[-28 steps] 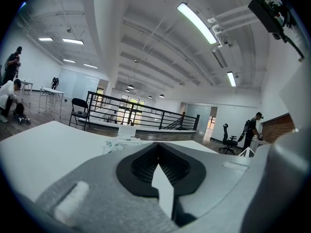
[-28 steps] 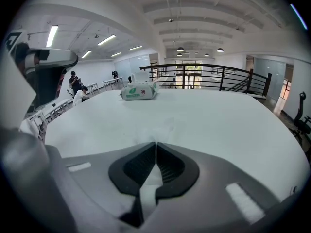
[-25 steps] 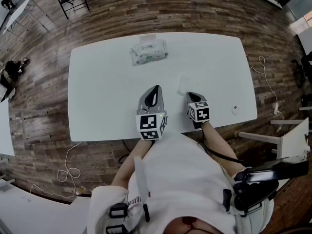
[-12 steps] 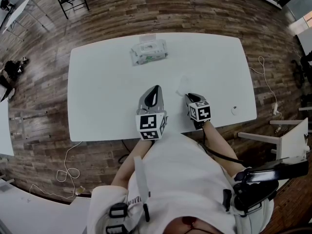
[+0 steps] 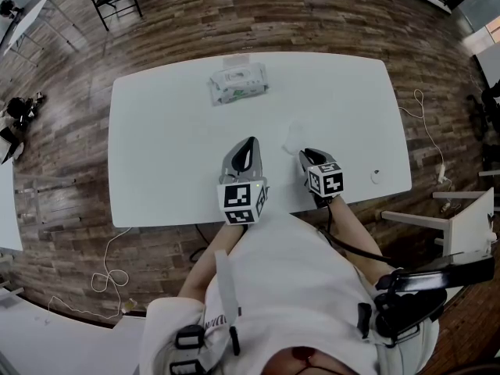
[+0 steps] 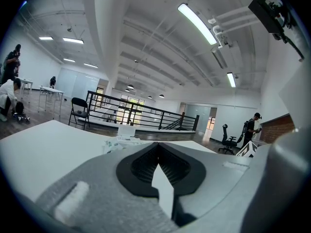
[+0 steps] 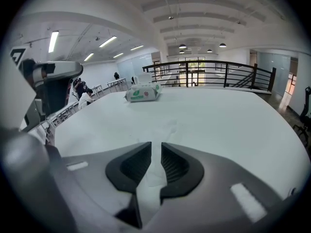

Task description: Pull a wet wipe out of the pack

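Right gripper view: right gripper (image 7: 155, 152) opening just behind the loose wet wipe (image 7: 163, 130)

Its jaws stand a narrow gap apart and press on nothing. The wipe, thin, white and crumpled, lies on the white table (image 5: 156, 131) just ahead. The pack (image 7: 143, 93), white with green print, lies well beyond it. The left gripper (image 6: 158, 147) is closed and empty.

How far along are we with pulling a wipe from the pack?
Done: one wipe is out, lying on the table apart from the pack. In hand: the right gripper is opening its jaws, the wipe loose between them; the left gripper is shut, empty. Left: probably just backing away.
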A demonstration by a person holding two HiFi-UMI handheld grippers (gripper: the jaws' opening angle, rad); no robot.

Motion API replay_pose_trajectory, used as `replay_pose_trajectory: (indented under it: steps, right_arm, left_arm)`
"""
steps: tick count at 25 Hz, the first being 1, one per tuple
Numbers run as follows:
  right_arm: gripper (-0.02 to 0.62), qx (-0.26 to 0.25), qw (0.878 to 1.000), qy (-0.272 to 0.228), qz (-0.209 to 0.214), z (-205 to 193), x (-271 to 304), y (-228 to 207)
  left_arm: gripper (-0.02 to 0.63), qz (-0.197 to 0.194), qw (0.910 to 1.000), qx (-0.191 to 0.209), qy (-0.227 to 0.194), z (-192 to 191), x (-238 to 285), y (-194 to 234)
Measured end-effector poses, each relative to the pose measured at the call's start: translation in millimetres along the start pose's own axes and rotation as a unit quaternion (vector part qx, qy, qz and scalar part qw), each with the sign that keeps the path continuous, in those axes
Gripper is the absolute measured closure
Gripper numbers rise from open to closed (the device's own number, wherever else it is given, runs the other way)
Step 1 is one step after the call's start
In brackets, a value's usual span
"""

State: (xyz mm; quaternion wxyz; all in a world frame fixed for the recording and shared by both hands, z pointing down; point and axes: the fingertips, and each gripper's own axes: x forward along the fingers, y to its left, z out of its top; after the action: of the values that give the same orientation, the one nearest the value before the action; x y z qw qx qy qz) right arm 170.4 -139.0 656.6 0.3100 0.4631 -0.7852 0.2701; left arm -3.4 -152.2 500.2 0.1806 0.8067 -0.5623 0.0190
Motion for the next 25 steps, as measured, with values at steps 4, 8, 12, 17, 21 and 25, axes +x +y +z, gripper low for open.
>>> replay_pose_trajectory:
  steps: [4, 8, 12, 17, 21, 25]
  right_arm:
    - [0.529, -0.002, 1.000, -0.022, 0.002, 16.7, -8.5, 1.1]
    - [0.531, -0.008, 0.998, -0.055, 0.009, 41.9, -19.4, 8.1]
    - [0.534, -0.013, 0.995, -0.100, 0.016, 72.6, -36.3, 17.7]
    - [0.559, -0.022, 0.985, -0.171, 0.017, 116.5, -63.2, 31.6]
    - [0.574, -0.038, 0.972, -0.229, 0.021, 150.2, -84.6, 47.6]
    - [0.589, -0.050, 0.959, -0.279, 0.020, 177.8, -103.0, 60.9]
  left_arm:
    - [0.604, -0.001, 1.0000, 0.001, 0.000, 1.3, 1.0, -0.2]
    - [0.604, -0.003, 1.0000, 0.001, -0.001, 1.0, 2.1, -0.1]
    - [0.604, -0.002, 1.0000, 0.002, -0.003, 2.0, 1.2, -0.2]
    - [0.604, 0.000, 1.0000, 0.002, -0.006, 5.2, -1.3, -1.4]
    - [0.603, 0.003, 0.9999, 0.000, -0.014, 10.2, -3.4, 0.2]
    - [0.604, 0.009, 0.9997, -0.001, -0.022, 16.6, -4.7, 3.6]
